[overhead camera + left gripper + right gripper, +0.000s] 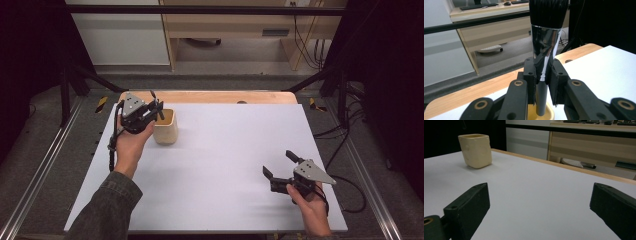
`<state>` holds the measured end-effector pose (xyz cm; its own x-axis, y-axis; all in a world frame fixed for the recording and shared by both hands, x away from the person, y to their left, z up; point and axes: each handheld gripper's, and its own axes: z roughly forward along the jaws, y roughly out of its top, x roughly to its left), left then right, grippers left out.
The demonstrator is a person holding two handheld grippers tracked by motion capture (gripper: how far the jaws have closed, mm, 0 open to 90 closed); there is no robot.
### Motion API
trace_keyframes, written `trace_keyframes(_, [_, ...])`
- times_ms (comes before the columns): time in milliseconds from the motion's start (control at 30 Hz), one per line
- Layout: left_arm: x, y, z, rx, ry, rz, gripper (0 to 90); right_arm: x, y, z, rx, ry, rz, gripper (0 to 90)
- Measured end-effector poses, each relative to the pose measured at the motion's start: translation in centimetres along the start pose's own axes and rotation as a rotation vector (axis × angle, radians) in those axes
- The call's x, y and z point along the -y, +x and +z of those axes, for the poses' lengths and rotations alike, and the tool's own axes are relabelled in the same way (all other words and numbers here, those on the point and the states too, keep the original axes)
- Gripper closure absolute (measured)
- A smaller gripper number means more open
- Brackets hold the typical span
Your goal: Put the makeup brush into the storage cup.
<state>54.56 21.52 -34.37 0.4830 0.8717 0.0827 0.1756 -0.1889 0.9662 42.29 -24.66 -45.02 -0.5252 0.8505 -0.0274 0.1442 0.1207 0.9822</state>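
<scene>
White tabletop (210, 165) open; cup (165, 127) near far edge.

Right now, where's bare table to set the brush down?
Most of the white tabletop is bare: the whole stretch between the cream cup and the open right tongs, plus the far right corner. The only crowded spot is far left, where the left tongs grip the brush above the cup.

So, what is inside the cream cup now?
The brush's dark handle stands in the cream cup, held by the left gripper. The handle's lower end is covered by the cup's wall.
</scene>
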Motion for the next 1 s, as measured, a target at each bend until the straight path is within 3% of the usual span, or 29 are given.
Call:
trace_keyframes(233, [0.8, 0.4, 0.6, -0.02, 0.011, 0.005, 77.6, 0.0, 0.0, 0.1, -0.007, 0.006, 0.002, 3.7])
trace_keyframes(367, [1.0, 0.4, 0.8, -0.031, 0.024, 0.035, 77.6, 0.1, 0.0, 0.1, -0.007, 0.007, 0.001, 3.8])
trace_keyframes(700, [1.9, 0.7, 1.2, -0.027, 0.023, -0.004, 77.6, 0.1, 0.1, 0.2, -0.01, 0.012, 0.0, 3.7])
trace_keyframes(1000, [2.4, 0.7, 1.4, -0.031, 0.021, -0.003, 77.6, 0.1, 0.1, 0.2, -0.014, 0.016, 0.003, 3.6])
